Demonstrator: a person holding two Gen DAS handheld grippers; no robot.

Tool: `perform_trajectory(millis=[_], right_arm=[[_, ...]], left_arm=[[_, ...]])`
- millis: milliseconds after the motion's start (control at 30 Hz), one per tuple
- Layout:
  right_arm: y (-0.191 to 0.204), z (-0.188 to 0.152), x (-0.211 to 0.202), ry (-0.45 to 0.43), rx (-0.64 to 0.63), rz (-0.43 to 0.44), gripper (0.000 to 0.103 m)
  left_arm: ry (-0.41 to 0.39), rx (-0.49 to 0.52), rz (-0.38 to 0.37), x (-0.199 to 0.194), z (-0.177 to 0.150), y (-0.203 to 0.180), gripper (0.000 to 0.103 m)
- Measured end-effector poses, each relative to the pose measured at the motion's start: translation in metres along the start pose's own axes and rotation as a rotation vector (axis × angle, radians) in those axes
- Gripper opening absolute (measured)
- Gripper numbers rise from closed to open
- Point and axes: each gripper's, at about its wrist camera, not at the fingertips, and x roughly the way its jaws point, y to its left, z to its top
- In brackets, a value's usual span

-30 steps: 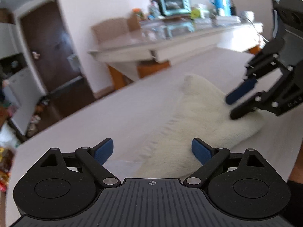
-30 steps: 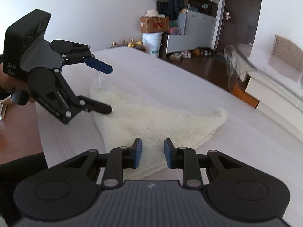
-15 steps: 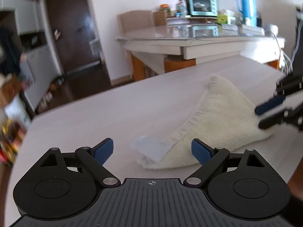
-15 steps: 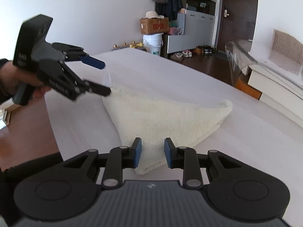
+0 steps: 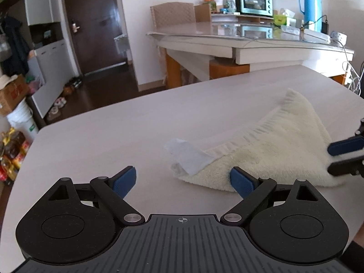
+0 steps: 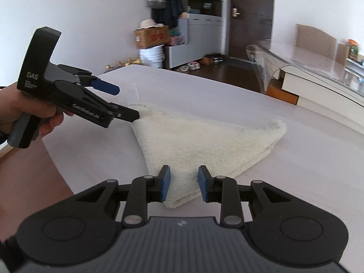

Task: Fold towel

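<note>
A cream fluffy towel (image 5: 273,150) lies folded into a rough triangle on the white table (image 5: 113,127), with a white label (image 5: 186,155) sticking out at its near corner. My left gripper (image 5: 183,180) is open wide and empty, just short of that corner. In the right wrist view the towel (image 6: 200,141) spreads ahead, and my right gripper (image 6: 184,187) is open with its pads on either side of the towel's near corner. The left gripper (image 6: 126,101) shows there at the towel's far left corner, open. The right gripper (image 5: 341,157) shows at the left wrist view's right edge.
A second table (image 5: 250,43) with a glass top, a toaster oven (image 5: 253,1) and a blue flask (image 5: 309,3) stands behind. A woven chair (image 5: 173,16) stands beside it. The table's front edge (image 6: 56,159) runs near my left hand. Boxes and a bucket (image 6: 152,56) stand by the wall.
My left gripper has drawn back and swung left, off the towel, so its labelled corner now lies in front of it. The right gripper has drawn back to the towel's near corner.
</note>
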Motion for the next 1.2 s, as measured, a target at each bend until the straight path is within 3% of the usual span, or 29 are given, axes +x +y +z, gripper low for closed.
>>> perform_trajectory(millis=[333, 633, 700, 767, 1000, 1200], right_arm=[[0.016, 0.005, 0.01, -0.008, 0.091, -0.07, 0.032], [0.022, 0.007, 0.018, -0.009, 0.092, -0.089, 0.031], [0.02, 0.009, 0.016, -0.019, 0.095, -0.089, 0.034], [0.017, 0.009, 0.009, -0.041, 0.117, -0.094, 0.046], [0.017, -0.002, -0.009, -0.064, 0.162, -0.119, 0.048], [0.015, -0.024, -0.033, -0.074, 0.231, -0.147, 0.057]], left_arm=[[-0.016, -0.003, -0.023, 0.014, 0.003, 0.011, 0.095], [-0.025, -0.017, -0.027, 0.013, 0.002, 0.017, 0.095], [-0.03, -0.035, -0.025, 0.009, 0.002, 0.019, 0.095], [-0.036, -0.058, -0.024, 0.002, 0.001, 0.021, 0.096], [-0.023, -0.097, -0.043, -0.024, -0.017, 0.008, 0.097], [-0.012, -0.102, -0.064, -0.039, -0.027, -0.014, 0.098]])
